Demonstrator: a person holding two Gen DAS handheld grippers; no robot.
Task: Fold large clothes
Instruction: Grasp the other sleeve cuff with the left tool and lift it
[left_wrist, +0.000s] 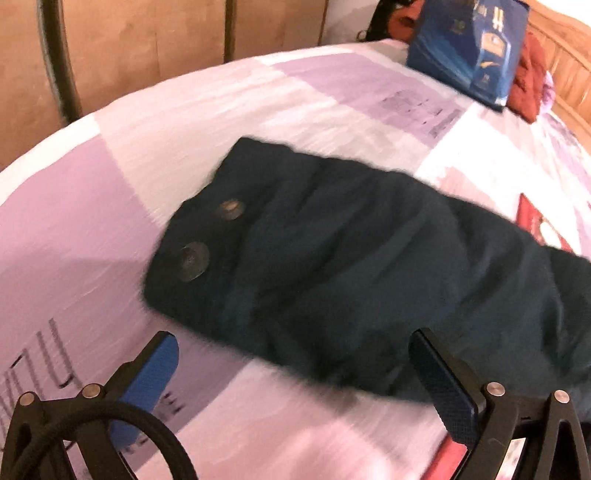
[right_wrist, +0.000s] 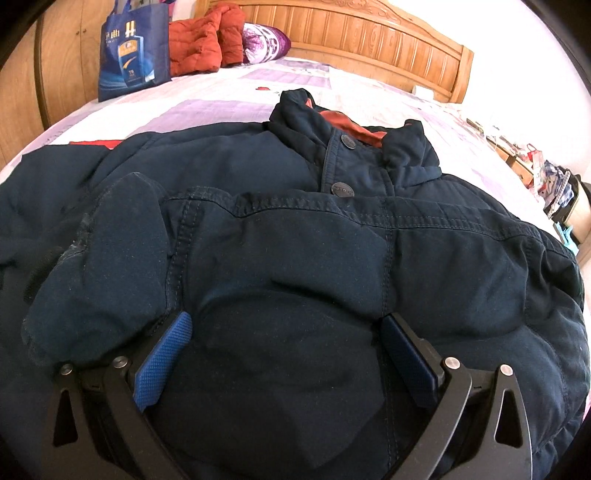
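A large dark navy jacket (right_wrist: 295, 240) with metal snap buttons and an orange lining lies spread on the bed. One sleeve (left_wrist: 332, 258), with two snaps at its cuff, stretches out to the left in the left wrist view. My left gripper (left_wrist: 291, 350) is open and empty, just above the near edge of that sleeve. My right gripper (right_wrist: 288, 332) is open, its blue pads (right_wrist: 166, 354) pressed on either side of a bulge of jacket cloth over the jacket's body. A sleeve lies folded across the jacket's chest.
The bed has a lilac and white patterned sheet (left_wrist: 110, 184). A blue shopping bag (right_wrist: 133, 48), an orange-red padded garment (right_wrist: 207, 37) and a purple pillow (right_wrist: 266, 40) sit by the wooden headboard (right_wrist: 369, 40). A wooden wardrobe (left_wrist: 129, 40) stands behind the bed.
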